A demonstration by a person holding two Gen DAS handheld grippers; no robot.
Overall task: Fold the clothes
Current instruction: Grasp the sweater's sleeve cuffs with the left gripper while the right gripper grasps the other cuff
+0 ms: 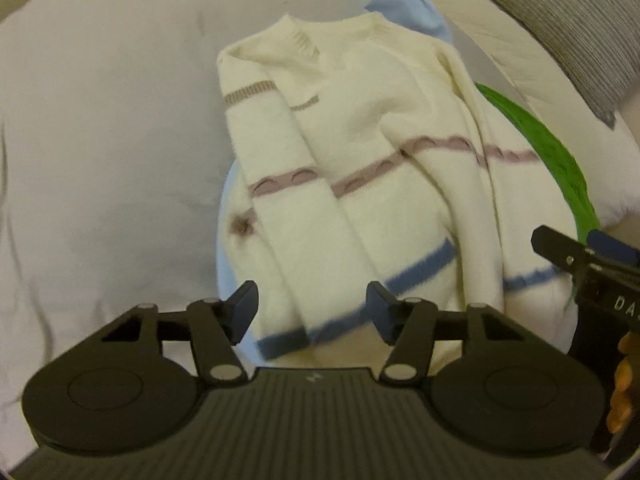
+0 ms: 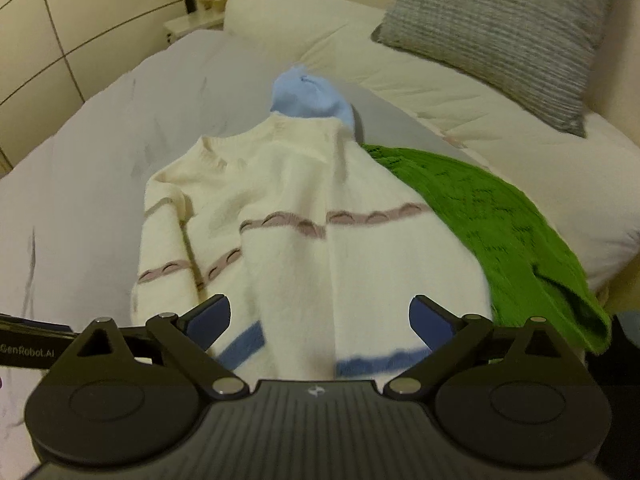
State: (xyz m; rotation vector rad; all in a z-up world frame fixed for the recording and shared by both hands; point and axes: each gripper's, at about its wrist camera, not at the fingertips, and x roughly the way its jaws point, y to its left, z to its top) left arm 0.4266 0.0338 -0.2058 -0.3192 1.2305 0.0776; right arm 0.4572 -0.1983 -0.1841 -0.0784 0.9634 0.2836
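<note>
A cream sweater with mauve and blue stripes lies spread on a pale grey bedsheet, its collar toward twelve o'clock and its blue-striped hem toward six o'clock, nearest both cameras. It rests on top of a light blue garment, which shows past the collar at twelve o'clock and along the left edge in the left wrist view. A green knitted garment lies touching the sweater's side at about three o'clock. A grey striped pillow sits well apart, toward one o'clock.

The left gripper hangs over the sweater's hem with its jaws released, part-way apart; the blue-striped hem lies between the fingers, but the pads are not pressing on it. The right gripper is likewise above the hem near the sweater's right half, its jaws spread wide and grasping nothing. In the left wrist view the right gripper enters at four o'clock, a hand behind it
</note>
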